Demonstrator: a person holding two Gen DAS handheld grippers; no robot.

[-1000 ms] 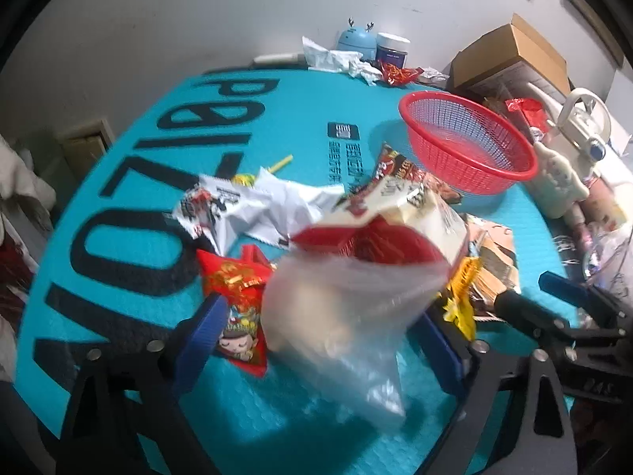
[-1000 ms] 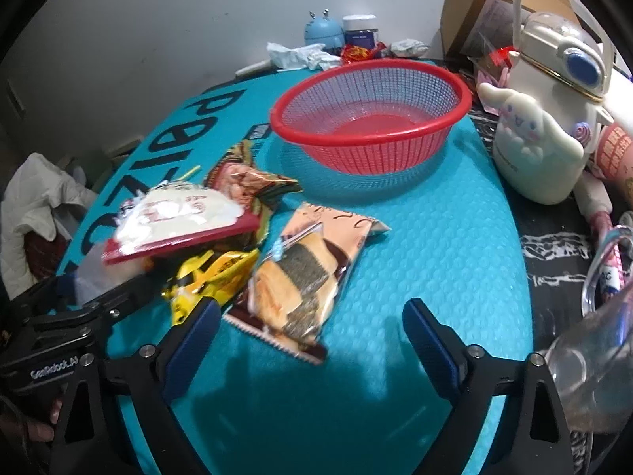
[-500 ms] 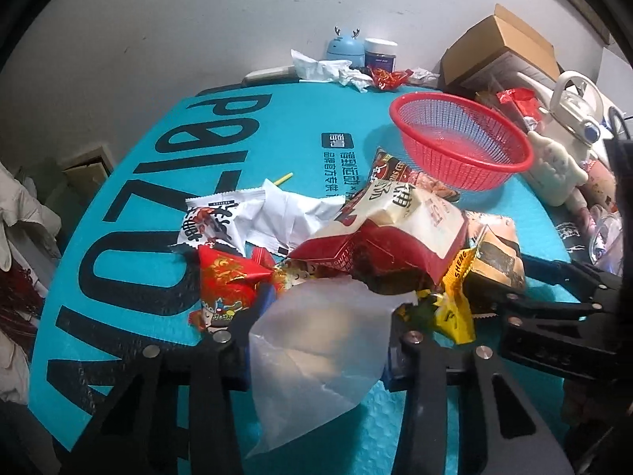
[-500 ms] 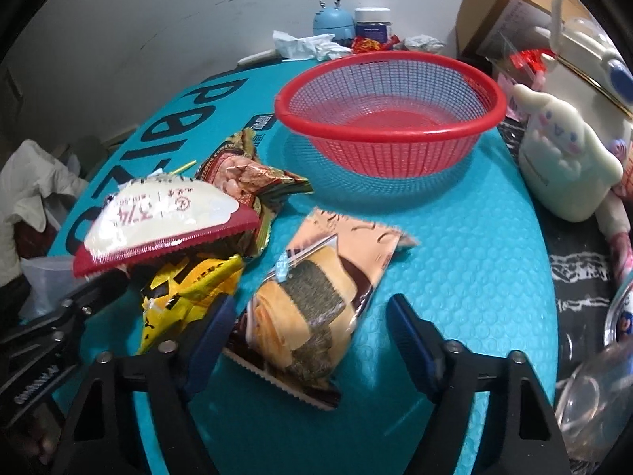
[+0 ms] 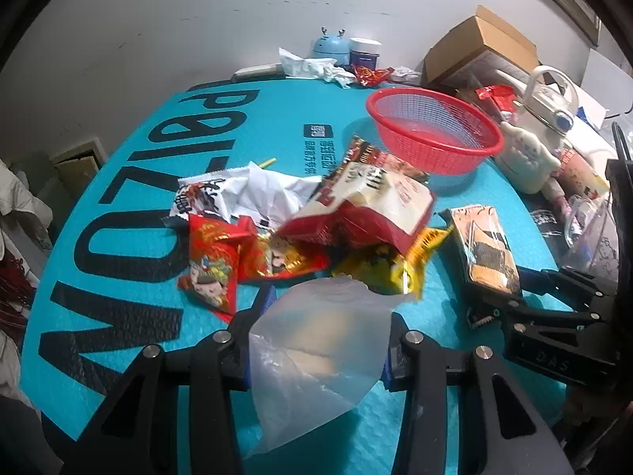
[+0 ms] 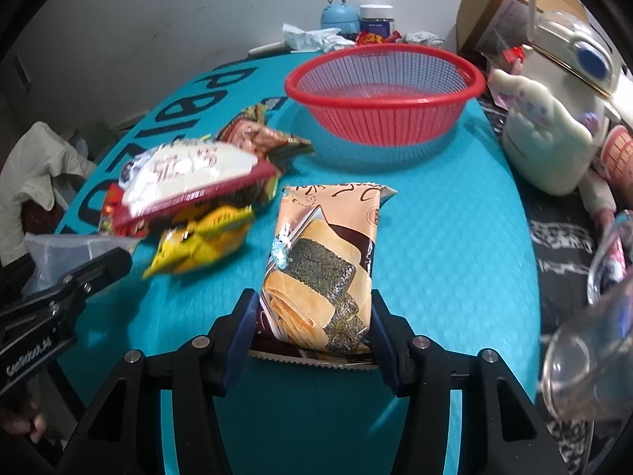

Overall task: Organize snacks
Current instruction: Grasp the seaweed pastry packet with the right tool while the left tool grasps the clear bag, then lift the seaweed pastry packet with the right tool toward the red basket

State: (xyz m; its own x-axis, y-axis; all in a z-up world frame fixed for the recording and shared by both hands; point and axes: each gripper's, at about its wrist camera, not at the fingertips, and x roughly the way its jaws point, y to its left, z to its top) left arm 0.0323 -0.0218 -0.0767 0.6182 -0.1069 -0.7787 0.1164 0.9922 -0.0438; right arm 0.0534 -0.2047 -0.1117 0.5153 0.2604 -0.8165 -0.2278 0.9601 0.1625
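Both grippers are on something: my left gripper (image 5: 318, 340) is clenched on the near end of a cloudy plastic bag (image 5: 316, 340), and my right gripper (image 6: 312, 328) is closing its jaws on the near end of a seaweed cracker packet (image 6: 322, 273), whose sides its pads already touch. That packet lies flat on the teal mat (image 6: 435, 237), pointing toward the empty red basket (image 6: 383, 99) at the far side. I judge it light, with a slick, crinkly wrapper and brittle crackers inside, so I would hold across the narrow end by the crimped seal, firmly but without crushing. The bag feels like the opposite problem: soft, limp, likely to slide or sag. Left of the packet sits a loose pile of snack packets (image 6: 190, 182), equally light and slippery.
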